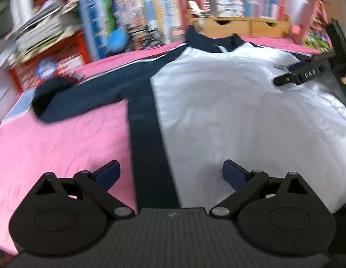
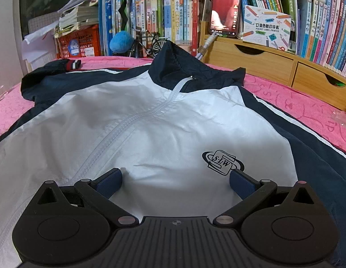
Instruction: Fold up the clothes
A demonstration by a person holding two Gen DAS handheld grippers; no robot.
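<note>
The jacket (image 2: 150, 120) lies flat, filling mid-frame on the pink cloth (image 1: 50, 147). Both the left gripper (image 1: 170, 172) and the right gripper (image 2: 175, 181) are spread wide, empty. Bare cloth lies lower left; books (image 2: 168, 17) crowd the top edge.

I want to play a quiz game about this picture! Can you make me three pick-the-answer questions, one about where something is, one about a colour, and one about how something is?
1. Where does the phone stand?
A on the wooden drawer unit
B on the jacket
C in the red crate

2. What colour is the cloth under the jacket?
A green
B pink
C yellow

3. How are the right gripper fingers?
A shut on a sleeve
B open, holding nothing
C shut on the collar

Answers: A, it leans on top by the books; B, pink shows all round; B, the fingers are wide apart.
</note>
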